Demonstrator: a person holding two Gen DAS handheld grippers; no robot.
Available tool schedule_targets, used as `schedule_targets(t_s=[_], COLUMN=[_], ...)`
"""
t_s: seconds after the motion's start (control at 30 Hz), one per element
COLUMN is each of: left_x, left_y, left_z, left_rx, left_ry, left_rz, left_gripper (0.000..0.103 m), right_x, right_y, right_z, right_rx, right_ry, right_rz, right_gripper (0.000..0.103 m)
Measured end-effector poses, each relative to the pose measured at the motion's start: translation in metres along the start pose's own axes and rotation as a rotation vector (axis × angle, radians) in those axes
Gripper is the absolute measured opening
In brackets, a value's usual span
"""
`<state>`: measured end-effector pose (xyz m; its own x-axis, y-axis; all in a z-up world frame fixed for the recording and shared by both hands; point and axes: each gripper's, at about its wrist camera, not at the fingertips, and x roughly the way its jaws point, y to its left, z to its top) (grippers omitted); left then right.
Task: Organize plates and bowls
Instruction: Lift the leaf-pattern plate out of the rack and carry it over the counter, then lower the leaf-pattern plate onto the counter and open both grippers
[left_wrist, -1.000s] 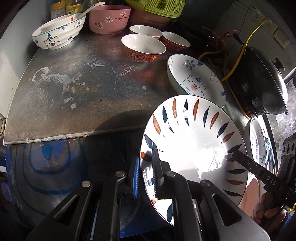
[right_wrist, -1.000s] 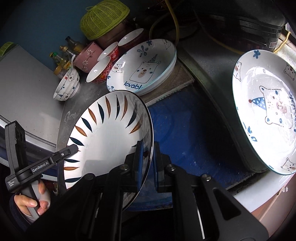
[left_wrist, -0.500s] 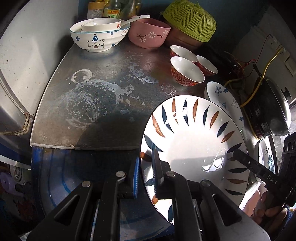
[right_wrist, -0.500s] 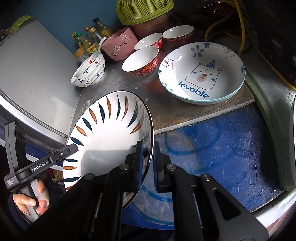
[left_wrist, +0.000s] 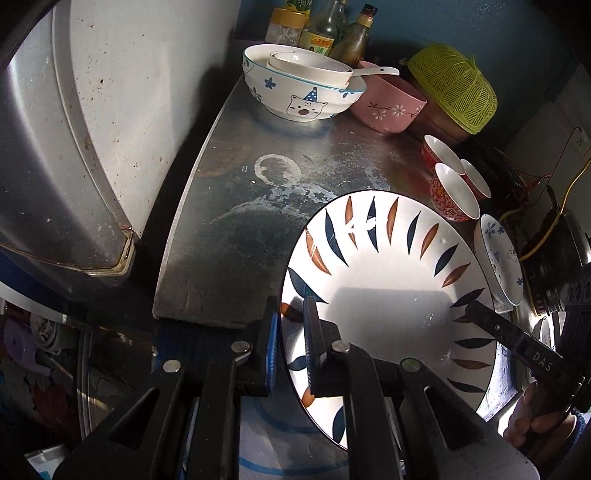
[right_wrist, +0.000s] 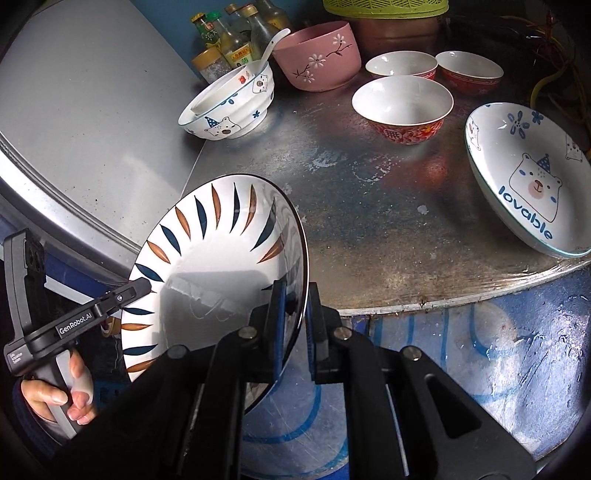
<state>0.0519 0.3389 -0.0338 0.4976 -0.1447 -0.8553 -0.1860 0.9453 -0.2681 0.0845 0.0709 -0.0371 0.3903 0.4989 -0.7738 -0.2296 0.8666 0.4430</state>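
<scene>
Leaf-patterned plate (left_wrist: 388, 295) being carried over metal counter (right_wrist: 362, 206), left gripper (left_wrist: 290, 347) and right gripper (right_wrist: 295, 325) both clenching its rim; next, lowering flat; releasing.

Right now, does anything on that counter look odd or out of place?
Yes. The bear plate reading "lovable" sits tilted at the metal counter edge, one side raised rather than flat. The counter also carries whitish ring stains. Nothing looks spilled or broken.

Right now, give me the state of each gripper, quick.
Left gripper: shut on the rim of the white plate with blue and brown leaf marks.
Right gripper: shut on the opposite rim of that plate.
</scene>
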Motion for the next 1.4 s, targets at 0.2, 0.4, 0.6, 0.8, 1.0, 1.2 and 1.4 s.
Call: schedule_targets(t_s=[0.2,0.4,0.6,0.8,1.0,1.2,1.4], left_x=[0.000,0.008,0.020,0.029,0.035,0.036,0.023], left_y=[0.039,0.066,0.082,0.083,0.083,0.083,0.080], left_z=[0.005,0.013,0.016,0.023,0.027,0.026,0.024], left_rx=[-0.049,-0.079,-0.102,-0.104,-0.104,-0.104,-0.108], left_ry=[-0.008,-0.010,0.006,0.013,0.015,0.031,-0.014], left_rz=[0.038,0.079,0.094,0.107,0.133,0.140,0.203], left_gripper=[0.011,0.011,0.011,0.011,0.011,0.012,0.079], right_x=[0.032,0.066,0.089,0.100,0.113,0.129,0.123], right_y=[0.029,0.050,0.057,0.057,0.058,0.057,0.058], right_z=[0.011,0.020,0.026,0.033,0.047,0.049,0.045], right_rx=[-0.041,-0.060,-0.074,-0.068,-0.068,-0.066,-0.091], right_ry=[0.045,0.083,0.113,0.120,0.116,0.148,0.142], right_rz=[0.021,0.027,0.015,0.002,-0.006,-0.010,-0.019], right_gripper=[0.011,0.011,0.012,0.012,0.012,0.016,0.032])
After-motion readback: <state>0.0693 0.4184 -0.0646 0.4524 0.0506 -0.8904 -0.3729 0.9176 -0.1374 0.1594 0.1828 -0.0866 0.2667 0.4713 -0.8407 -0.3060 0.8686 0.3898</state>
